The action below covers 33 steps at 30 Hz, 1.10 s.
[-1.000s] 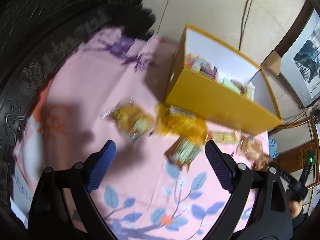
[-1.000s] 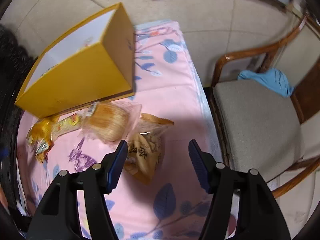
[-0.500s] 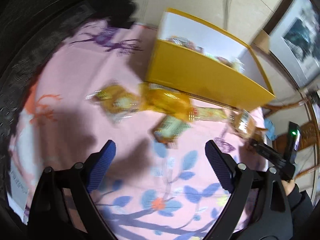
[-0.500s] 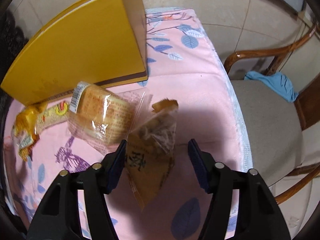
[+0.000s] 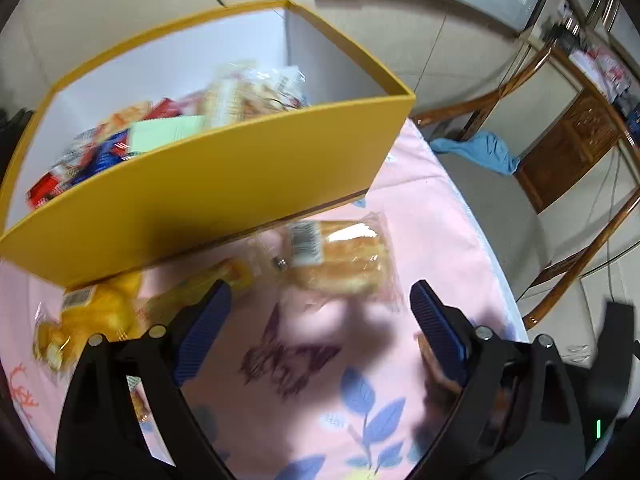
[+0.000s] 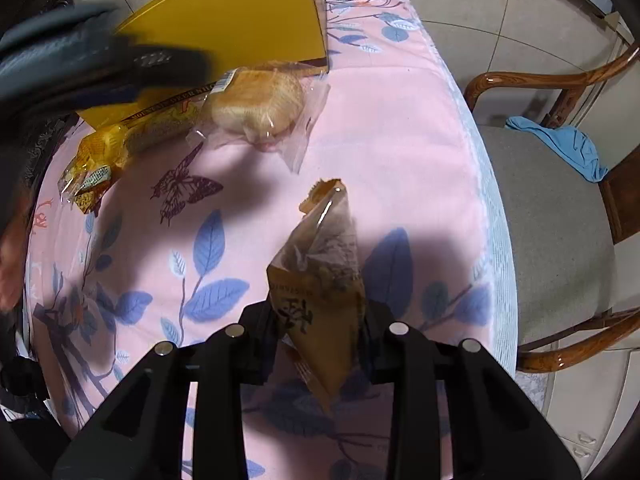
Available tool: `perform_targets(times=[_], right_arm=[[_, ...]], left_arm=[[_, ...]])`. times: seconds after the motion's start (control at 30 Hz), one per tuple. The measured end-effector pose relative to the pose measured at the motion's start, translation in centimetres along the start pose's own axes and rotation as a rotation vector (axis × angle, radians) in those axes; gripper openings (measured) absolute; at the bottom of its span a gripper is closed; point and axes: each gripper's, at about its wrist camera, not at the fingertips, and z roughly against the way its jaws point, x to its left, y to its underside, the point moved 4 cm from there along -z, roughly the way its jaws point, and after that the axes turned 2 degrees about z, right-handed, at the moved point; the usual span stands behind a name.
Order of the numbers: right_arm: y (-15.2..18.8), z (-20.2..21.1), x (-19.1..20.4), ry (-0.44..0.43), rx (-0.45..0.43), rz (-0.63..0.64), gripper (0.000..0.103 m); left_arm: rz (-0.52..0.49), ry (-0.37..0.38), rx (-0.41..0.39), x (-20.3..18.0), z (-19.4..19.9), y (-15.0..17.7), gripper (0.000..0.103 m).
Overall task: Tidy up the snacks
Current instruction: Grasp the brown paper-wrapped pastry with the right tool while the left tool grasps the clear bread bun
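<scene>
Ahead of the left tool (image 5: 320, 320): yellow box (image 5: 224, 184), open-topped, white inside, piled with wrapped snacks (image 5: 168, 128) in red, blue, green and clear film; single packs too blurred to name. Left tool spread wide, nothing between its blue pads. Just beyond them, bread bun in clear wrap (image 5: 340, 256), lying close to the box's front wall. Toward its left finger, yellow packets (image 5: 100, 312), blurred, partly under the box's edge.

Right tool (image 6: 320, 320) narrowed, having just been closing, clamped on a brown triangular snack bag (image 6: 320, 280), tip pointing away from it. Farther ahead and to its left, the same bun (image 6: 260, 108) and the yellow packets (image 6: 104, 152) beside the box (image 6: 240, 12).

Pink cloth with blue leaves and a dark butterfly (image 6: 400, 120) over the tabletop. To the right, wooden armchair with grey seat (image 6: 552, 220), blue rag (image 6: 560, 144) on it. Tiled floor (image 5: 100, 12) beyond. Dark blurred shape (image 6: 80, 68) across the right view's upper left, hiding part of the box.
</scene>
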Motion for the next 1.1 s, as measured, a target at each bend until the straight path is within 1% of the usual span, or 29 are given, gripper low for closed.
perform_targets(times=[0.13, 0.3, 0.37, 0.4, 0.5, 0.57, 0.67, 0.77, 0.93, 1.0, 1.1], right_arm=[[-0.1, -0.1, -0.3, -0.013, 0.001, -0.019, 0.033], [-0.4, -0.3, -0.5, -0.02, -0.004, -0.026, 0.033], [-0.4, -0.3, -0.6, -0.023, -0.005, -0.027, 0.033], [-0.3, -0.2, -0.6, -0.024, -0.006, -0.028, 0.033], [-0.3, -0.3, -0.7, -0.024, -0.008, -0.027, 0.033], [-0.3, -0.3, -0.7, -0.021, -0.008, -0.022, 0.033], [-0.4, -0.3, -0.7, -0.017, -0.009, -0.018, 0.033], [-0.4, -0.3, -0.6, -0.014, -0.01, -0.016, 0.033], [-0.3, 0.1, 0.0, -0.016, -0.01, -0.009, 0.032], [-0.5, 0.7, 1.0, -0.026, -0.023, 0.014, 0.032], [-1.1, 1.6, 3.2, -0.054, -0.04, 0.055, 0.032]], left_arm=[[0.001, -0.015, 0.043, -0.8, -2.8, -1.2, 0.092], [0.025, -0.021, 0.083, -1.3, -5.1, -1.6, 0.092], [0.044, -0.014, 0.09, -1.4, -5.7, -1.4, 0.088], [0.05, -0.016, 0.088, -1.4, -5.9, -1.3, 0.078], [0.04, -0.014, 0.067, -1.6, -5.9, -1.3, 0.071], [0.052, -0.008, 0.063, -1.5, -5.6, -1.2, 0.068], [0.085, -0.007, 0.048, -0.5, -4.6, -0.6, 0.067], [0.132, 0.03, 0.029, 0.8, -2.6, 0.4, 0.066], [0.191, 0.079, -0.053, 4.1, 3.8, 2.8, 0.066], [0.221, 0.063, -0.087, 5.6, 6.4, 4.6, 0.066], [0.285, 0.042, -0.106, 7.9, 8.6, 7.3, 0.066]])
